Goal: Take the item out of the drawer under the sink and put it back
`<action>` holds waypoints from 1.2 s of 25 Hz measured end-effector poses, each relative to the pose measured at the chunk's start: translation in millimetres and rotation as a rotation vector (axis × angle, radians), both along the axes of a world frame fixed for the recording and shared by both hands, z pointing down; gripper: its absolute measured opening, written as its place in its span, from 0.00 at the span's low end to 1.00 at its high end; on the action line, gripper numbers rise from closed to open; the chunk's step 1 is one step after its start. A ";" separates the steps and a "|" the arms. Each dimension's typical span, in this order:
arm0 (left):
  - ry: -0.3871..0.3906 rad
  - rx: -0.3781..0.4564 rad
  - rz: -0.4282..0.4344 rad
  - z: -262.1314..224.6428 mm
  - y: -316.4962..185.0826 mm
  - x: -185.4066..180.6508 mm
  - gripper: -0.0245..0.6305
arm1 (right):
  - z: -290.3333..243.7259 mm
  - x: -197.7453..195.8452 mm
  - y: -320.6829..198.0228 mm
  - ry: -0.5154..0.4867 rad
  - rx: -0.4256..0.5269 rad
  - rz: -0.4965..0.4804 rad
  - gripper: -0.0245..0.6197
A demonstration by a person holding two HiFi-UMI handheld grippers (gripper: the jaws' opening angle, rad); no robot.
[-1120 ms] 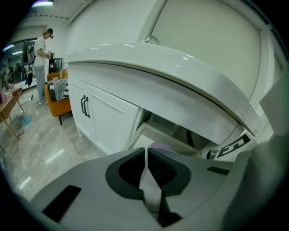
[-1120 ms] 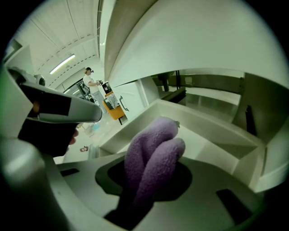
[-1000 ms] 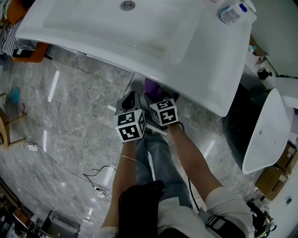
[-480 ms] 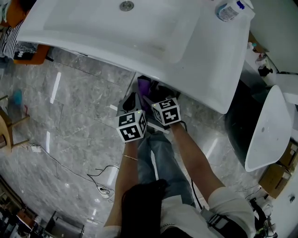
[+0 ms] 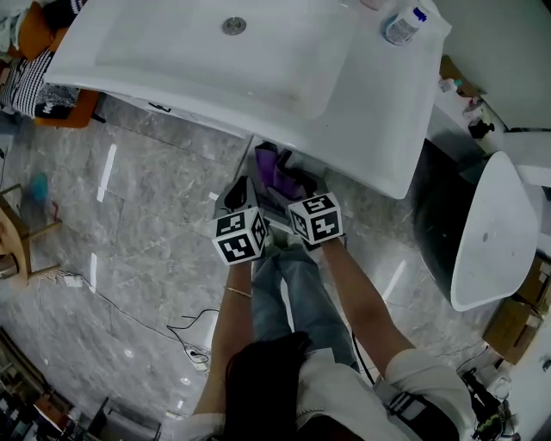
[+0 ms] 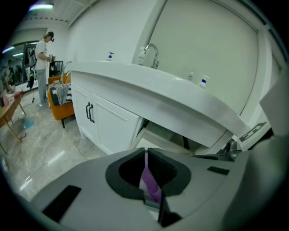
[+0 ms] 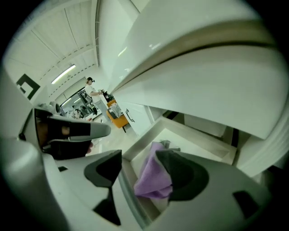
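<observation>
While the drawer beneath a white sink stands pulled out, a person in jeans stands over it on a grey marble floor, holding a claw in each hand. The right claw is released: its jaws have just been opening and are spread wide. The purple cloth is bunched between them inside the drawer, against the drawer's left wall as the right gripper view shows it. The right-hand pad overlaps the cloth's edge, and whether it touches cannot be told. The left claw is clenched, its pads almost together, with a fold of the same purple cloth caught in the slit between them. Seen from the head view, the two claws hang side by side, near but apart, at the drawer's front edge. A plastic bottle with a blue cap stands on the white tabletop to the right of the basin. In the left gripper view a chrome faucet rises from the top, and white cabinet doors with dark handles stand to the left of the drawer.
</observation>
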State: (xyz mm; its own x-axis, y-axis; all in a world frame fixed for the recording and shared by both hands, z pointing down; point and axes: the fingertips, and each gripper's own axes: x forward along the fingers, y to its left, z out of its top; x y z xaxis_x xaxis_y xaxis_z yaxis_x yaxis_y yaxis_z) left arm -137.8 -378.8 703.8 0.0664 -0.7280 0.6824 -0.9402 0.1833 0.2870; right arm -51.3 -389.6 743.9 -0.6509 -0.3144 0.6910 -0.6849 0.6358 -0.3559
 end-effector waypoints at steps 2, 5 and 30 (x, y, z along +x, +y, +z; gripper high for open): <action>0.002 0.012 0.001 -14.3 1.1 1.1 0.07 | -17.6 1.0 -2.5 -0.023 0.008 0.007 0.55; 0.008 0.027 0.007 -32.3 10.3 5.2 0.07 | -44.4 2.8 -2.5 -0.022 0.047 0.001 0.54; -0.032 0.318 0.164 -212.8 36.3 46.1 0.07 | -262.0 25.1 35.1 -0.080 0.361 0.071 0.15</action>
State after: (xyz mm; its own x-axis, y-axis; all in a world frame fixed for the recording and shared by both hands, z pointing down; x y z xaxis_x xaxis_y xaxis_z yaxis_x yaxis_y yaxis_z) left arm -91.8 -342.5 491.0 0.1822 -0.8858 0.4268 -0.9591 -0.0643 0.2758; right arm -26.3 -354.4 481.9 -0.6660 -0.5750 0.4753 -0.7110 0.6819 -0.1713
